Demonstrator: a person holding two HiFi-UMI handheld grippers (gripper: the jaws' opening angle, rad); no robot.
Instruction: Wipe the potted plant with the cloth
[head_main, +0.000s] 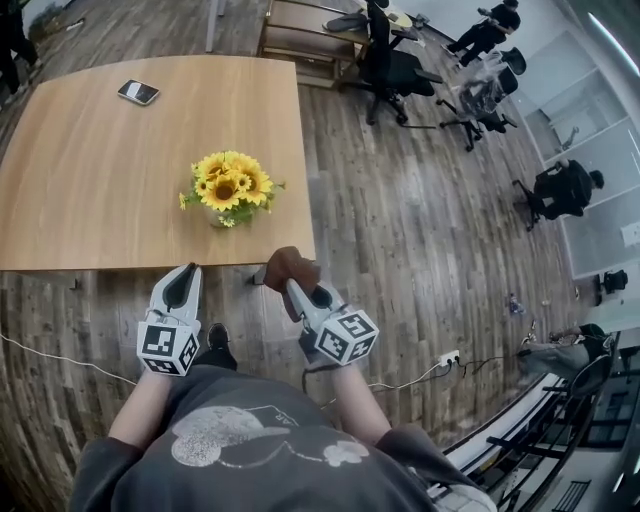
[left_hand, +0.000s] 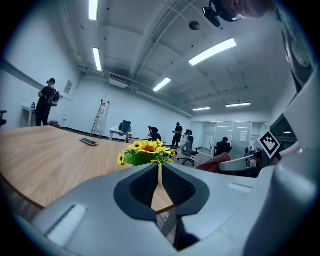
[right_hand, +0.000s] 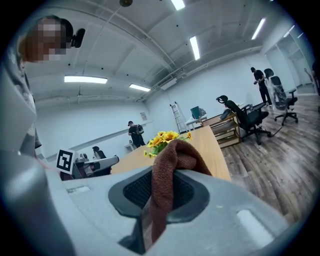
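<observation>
**A:** Nearest entry?

**B:** Right hand-held gripper (head_main: 288, 282): jaws clamped on a brown cloth (head_main: 287, 264). The cloth bunches past the tips, which I judge leaves a pad ready for wiping.

**A:** Next?

**B:** Left hand-held gripper (head_main: 184, 276): jaws all but together, nothing between them. It is probably kept free to steady the pot.

**A:** Ahead of them?

**B:** Bench (head_main: 90, 170): its edge lies just ahead of both tips. Potted plant (head_main: 230, 188), sunflowers: stands farther in, ahead and between the two, untouched. Phone (head_main: 138, 92): farthest, ahead and left of the left one.
</observation>
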